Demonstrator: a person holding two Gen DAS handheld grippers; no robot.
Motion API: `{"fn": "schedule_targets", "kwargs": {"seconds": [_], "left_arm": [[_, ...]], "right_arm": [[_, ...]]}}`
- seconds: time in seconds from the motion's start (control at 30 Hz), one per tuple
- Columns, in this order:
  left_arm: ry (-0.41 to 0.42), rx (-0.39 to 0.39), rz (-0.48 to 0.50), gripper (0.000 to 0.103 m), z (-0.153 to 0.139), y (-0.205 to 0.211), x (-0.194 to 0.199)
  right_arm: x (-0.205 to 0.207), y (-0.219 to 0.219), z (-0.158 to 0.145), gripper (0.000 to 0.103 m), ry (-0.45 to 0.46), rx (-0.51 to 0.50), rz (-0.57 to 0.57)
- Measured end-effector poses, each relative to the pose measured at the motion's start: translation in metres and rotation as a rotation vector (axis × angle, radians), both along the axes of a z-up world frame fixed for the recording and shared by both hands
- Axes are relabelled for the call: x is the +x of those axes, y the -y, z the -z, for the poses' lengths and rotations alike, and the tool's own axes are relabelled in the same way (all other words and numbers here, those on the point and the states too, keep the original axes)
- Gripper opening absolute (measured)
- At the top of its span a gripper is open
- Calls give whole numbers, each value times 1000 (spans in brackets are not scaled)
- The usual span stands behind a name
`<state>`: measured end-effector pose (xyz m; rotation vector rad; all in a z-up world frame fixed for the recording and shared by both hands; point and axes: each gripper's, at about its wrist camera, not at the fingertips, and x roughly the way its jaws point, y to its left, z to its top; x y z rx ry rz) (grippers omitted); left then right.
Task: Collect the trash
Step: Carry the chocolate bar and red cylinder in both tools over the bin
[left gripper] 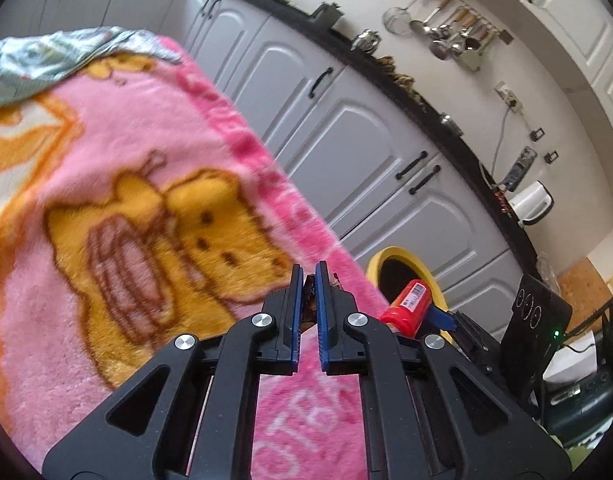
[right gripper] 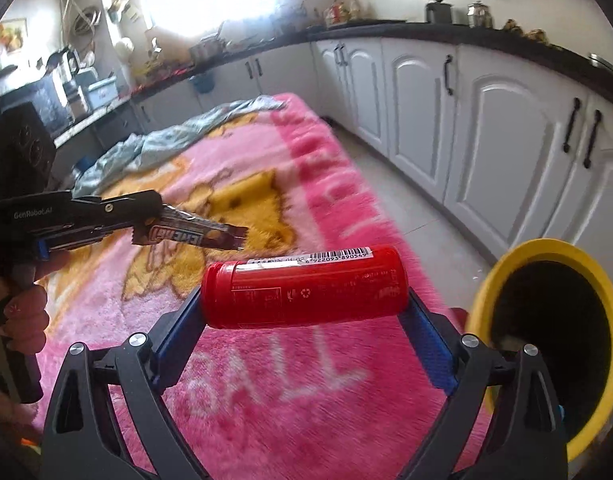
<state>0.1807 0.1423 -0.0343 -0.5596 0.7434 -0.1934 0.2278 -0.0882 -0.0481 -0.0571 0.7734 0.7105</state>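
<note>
A: Right wrist view: the smooth red can (right gripper: 304, 286) lies crosswise, clamped end to end by the right gripper (right gripper: 306, 320), beside the round yellow bin (right gripper: 482, 320).

B: And the left gripper (left gripper: 308, 292)?

A: Pressed together on a flat crinkled wrapper (right gripper: 194, 234), above the fluffy pink blanket (right gripper: 326, 184).

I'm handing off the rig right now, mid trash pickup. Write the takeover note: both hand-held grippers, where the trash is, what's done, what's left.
Left hand-held gripper: shut on a snack wrapper, held above the pink blanket.
Right hand-held gripper: jaws wide, shut on a red can gripped end to end, lying sideways.
Yellow bin: to the right of the blanket's edge, mouth towards the can.
Done: both pieces picked up.
Left: drop the can, then the wrapper, into the bin. No other trash is visible on the blanket.
</note>
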Motion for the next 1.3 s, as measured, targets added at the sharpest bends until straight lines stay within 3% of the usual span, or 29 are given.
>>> {"fn": "schedule_targets", "kwargs": {"seconds": [0.43, 0.67, 0.97, 1.3], "left_arm": [[87, 72, 115, 3, -44, 66, 16], [116, 100, 188, 3, -58, 112, 31], [125, 150, 268, 3, -59, 170, 53], [97, 182, 325, 3, -43, 221, 81]], "right_arm": [[-4, 105, -52, 91, 90, 87, 206], [-7, 157, -65, 91, 128, 103, 298], [-4, 203, -65, 91, 145, 90, 384], [5, 229, -36, 91, 131, 32, 441]]}}
